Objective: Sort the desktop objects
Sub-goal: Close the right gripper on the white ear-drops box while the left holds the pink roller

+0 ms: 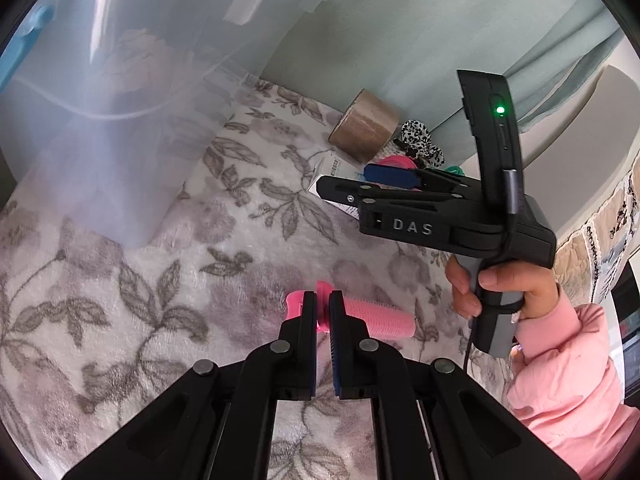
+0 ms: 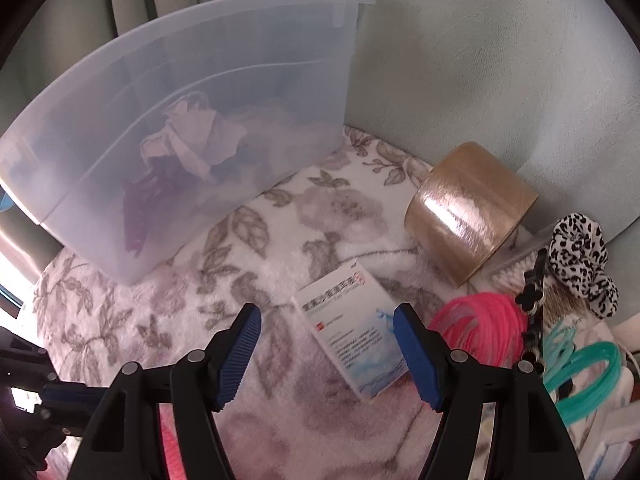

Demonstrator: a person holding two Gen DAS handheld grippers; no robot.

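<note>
The left claw (image 1: 323, 308) pinches the pink ribbed plastic roller (image 1: 376, 318), which lies on the floral fleece blanket (image 1: 160, 280). The right claw (image 2: 327, 354) is spread wide above the white-blue cardboard box (image 2: 352, 336), near the translucent plastic bin (image 2: 200, 120).

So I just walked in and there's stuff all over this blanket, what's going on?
A person is sorting small items with a handheld gripper in each hand. The left gripper is shut on a pink hair roller lying on the floral blanket. The right gripper hangs open above a small white box. A translucent bin stands behind, already holding a few things. A tape roll, leopard scrunchie and pink and teal coils still wait.
</note>
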